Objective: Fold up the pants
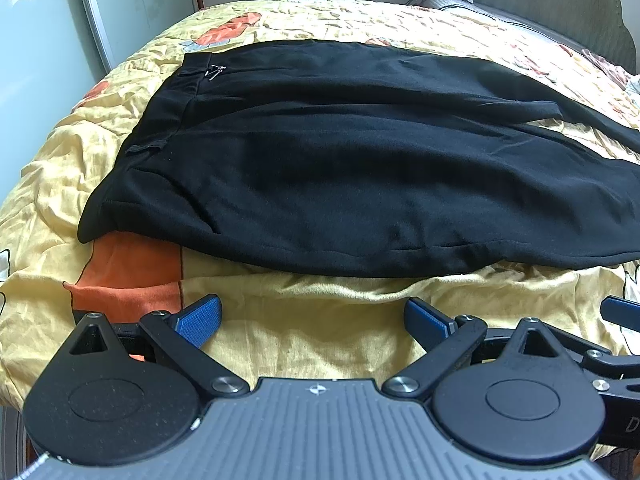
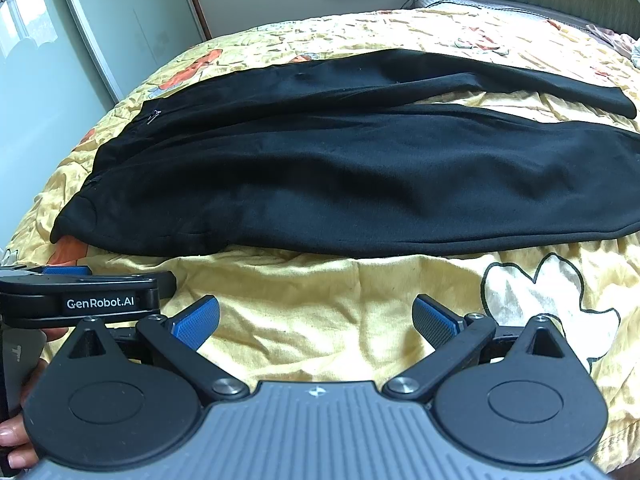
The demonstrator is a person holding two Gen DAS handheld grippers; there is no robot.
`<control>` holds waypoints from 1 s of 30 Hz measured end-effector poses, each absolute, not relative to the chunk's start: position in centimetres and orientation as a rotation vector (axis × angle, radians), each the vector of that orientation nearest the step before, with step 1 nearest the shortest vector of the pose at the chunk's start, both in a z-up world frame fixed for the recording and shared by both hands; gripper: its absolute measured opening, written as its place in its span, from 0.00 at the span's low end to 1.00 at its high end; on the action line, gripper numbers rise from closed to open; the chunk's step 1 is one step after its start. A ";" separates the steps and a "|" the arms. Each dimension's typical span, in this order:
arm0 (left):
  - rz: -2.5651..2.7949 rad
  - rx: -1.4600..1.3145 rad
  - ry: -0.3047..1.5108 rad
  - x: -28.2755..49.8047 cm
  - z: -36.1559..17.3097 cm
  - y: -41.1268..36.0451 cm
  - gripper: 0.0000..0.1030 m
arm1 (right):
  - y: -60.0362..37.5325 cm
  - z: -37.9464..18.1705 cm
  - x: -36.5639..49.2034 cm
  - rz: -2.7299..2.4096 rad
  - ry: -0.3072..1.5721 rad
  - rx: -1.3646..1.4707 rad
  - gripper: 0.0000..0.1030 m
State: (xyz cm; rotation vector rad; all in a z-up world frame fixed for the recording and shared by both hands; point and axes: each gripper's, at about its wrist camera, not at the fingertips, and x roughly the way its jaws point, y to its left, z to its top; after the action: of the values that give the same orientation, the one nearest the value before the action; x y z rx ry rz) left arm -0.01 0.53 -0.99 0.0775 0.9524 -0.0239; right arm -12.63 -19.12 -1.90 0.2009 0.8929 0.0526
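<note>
1. Two grippers hover above the yellow floral bedspread (image 1: 320, 300) – left gripper (image 1: 312, 318) and right gripper (image 2: 316, 320) both spread wide, holding nothing.
2. Black pants (image 2: 340, 176) lie flat just beyond them, waistband leftward.

Black pants (image 1: 360, 168), soft knit fabric, spread flat and lengthwise across the middle of the frame on a yellow flowered bedspread (image 1: 320, 312). Waistband at the left, with a belt loop and a small metal zipper pull near the upper left. Legs stretched toward the right edge, one lying beyond the other, parted by a narrow wedge of yellow at the far right of the right wrist view (image 2: 340, 168). Near hem edge slightly curved, a few shallow wrinkles, lower left corner turned under.
</note>
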 end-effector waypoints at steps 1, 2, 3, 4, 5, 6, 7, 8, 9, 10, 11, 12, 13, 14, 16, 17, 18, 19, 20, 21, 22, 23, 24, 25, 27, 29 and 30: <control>-0.024 0.077 0.952 0.0 -1.0 0.5 0.96 | -19.1 -1.9 -12.6 0.052 0.894 0.201 1.00; -0.024 0.077 0.951 0.0 -1.0 0.5 0.96 | -19.1 -1.9 -12.6 0.052 0.894 0.201 1.00; -0.025 0.077 0.950 0.0 -1.0 0.6 0.96 | -19.1 -1.9 -12.7 0.053 0.894 0.201 1.00; -0.026 0.077 0.948 -0.1 -1.1 0.6 0.96 | -19.1 -1.9 -12.6 0.053 0.893 0.200 1.00; -0.027 0.077 0.947 -0.1 -1.1 0.6 0.96 | -19.1 -1.9 -12.6 0.052 0.893 0.200 1.00; -0.027 0.077 0.948 -0.1 -1.1 0.6 0.96 | -19.1 -1.8 -12.7 0.052 0.892 0.201 1.00; -0.027 0.077 0.948 -0.1 -1.1 0.6 0.96 | -19.1 -1.9 -12.7 0.053 0.892 0.201 1.00; -0.026 0.077 0.947 -0.1 -1.2 0.6 0.96 | -19.1 -1.8 -12.7 0.053 0.891 0.201 1.00; -0.027 0.076 0.947 -0.1 -1.1 0.6 0.96 | -19.1 -1.8 -12.7 0.053 0.890 0.201 1.00; -0.027 0.076 0.948 -0.1 -1.1 0.6 0.96 | -19.1 -1.9 -12.7 0.053 0.890 0.202 1.00; -0.027 0.075 0.948 -0.1 -1.2 0.6 0.96 | -19.1 -1.8 -12.7 0.053 0.889 0.203 1.00; -0.027 0.074 0.948 -0.1 -1.1 0.6 0.96 | -19.1 -1.8 -12.7 0.053 0.887 0.205 1.00; -0.028 0.072 0.947 -0.1 -1.1 0.6 0.95 | -19.2 -1.8 -12.8 0.052 0.885 0.205 1.00; -0.029 0.070 0.947 -0.1 -1.1 0.6 0.95 | -19.2 -1.8 -12.8 0.051 0.885 0.206 1.00; -0.029 0.067 0.948 -0.1 -1.0 0.6 0.95 | -19.2 -1.7 -12.8 0.053 0.885 0.208 1.00; -0.029 0.067 0.949 -0.1 -1.0 0.5 0.95 | -19.2 -1.7 -12.8 0.054 0.886 0.207 1.00; -0.028 0.065 0.949 -0.1 -1.0 0.5 0.95 | -19.2 -1.7 -12.8 0.055 0.886 0.207 1.00; -0.028 0.062 0.948 -0.1 -1.0 0.5 0.95 | -19.2 -1.7 -12.8 0.057 0.886 0.207 1.00; -0.028 0.058 0.947 -0.1 -1.0 0.5 0.95 | -19.2 -1.7 -12.8 0.059 0.887 0.207 1.00; -0.028 0.055 0.946 -0.1 -1.0 0.6 0.95 | -19.1 -1.7 -12.8 0.060 0.887 0.206 1.00; -0.030 0.053 0.945 -0.1 -0.9 0.6 0.95 | -19.2 -1.7 -12.8 0.059 0.887 0.205 1.00; -0.033 0.049 0.943 -0.1 -0.9 0.6 0.94 | -19.2 -1.7 -12.8 0.059 0.888 0.202 1.00; -0.038 0.046 0.942 -0.1 -0.9 0.7 0.93 | -19.2 -1.7 -12.7 0.059 0.888 0.201 1.00; -0.045 0.043 0.939 -0.1 -0.8 0.7 0.92 | -19.2 -1.7 -12.7 0.062 0.886 0.200 1.00; -0.068 0.041 0.934 -0.2 -0.5 0.7 0.89 | -19.4 -1.4 -12.6 0.079 0.873 0.207 1.00; -0.099 0.048 0.914 -0.2 0.0 0.8 0.89 | -19.5 -0.6 -12.3 0.119 0.829 0.196 1.00; -0.104 0.053 0.906 -0.2 0.2 0.8 0.89 | -19.5 -0.1 -12.1 0.141 0.800 0.179 1.00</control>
State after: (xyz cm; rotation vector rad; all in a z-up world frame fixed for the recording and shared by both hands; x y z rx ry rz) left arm -0.21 0.78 0.24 0.0533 0.9057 -0.1038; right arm -12.07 -19.52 -0.11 0.1787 0.7997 0.1409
